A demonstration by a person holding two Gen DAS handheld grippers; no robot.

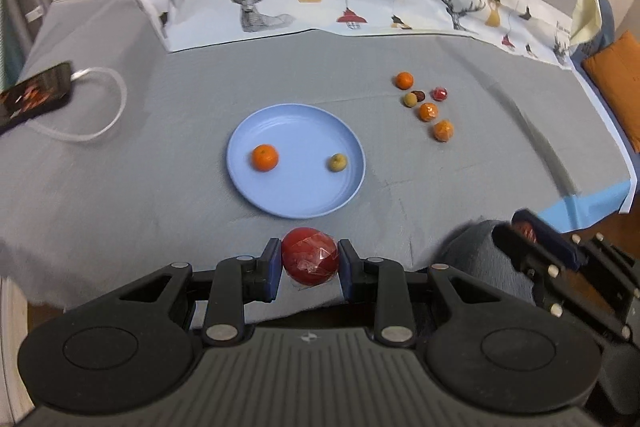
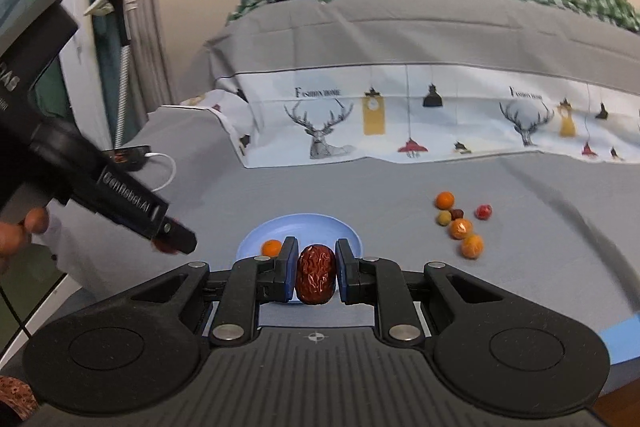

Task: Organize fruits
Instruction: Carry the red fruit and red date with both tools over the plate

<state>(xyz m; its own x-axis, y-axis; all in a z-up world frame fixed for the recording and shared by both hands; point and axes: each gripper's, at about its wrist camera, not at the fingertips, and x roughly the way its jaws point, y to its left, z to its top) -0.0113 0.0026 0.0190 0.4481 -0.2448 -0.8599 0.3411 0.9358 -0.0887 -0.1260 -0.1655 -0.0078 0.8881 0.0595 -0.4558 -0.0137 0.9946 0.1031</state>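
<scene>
Left hand-held gripper (image 1: 309, 265) around wrapped red fruit (image 1: 310, 261)

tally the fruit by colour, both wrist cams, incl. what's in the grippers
Orange: 4, one on the blue plate, three in the loose cluster
Yellow-green: 2, one on the plate, one in the cluster
Red: 2, one in the left gripper, one in the cluster
Dark brown: 2, one in the right gripper, one in the cluster
Total: 10

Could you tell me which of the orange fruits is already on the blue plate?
The orange fruit on the blue plate's left side; the other three orange ones lie in the loose cluster on the grey cloth to the right.
</scene>
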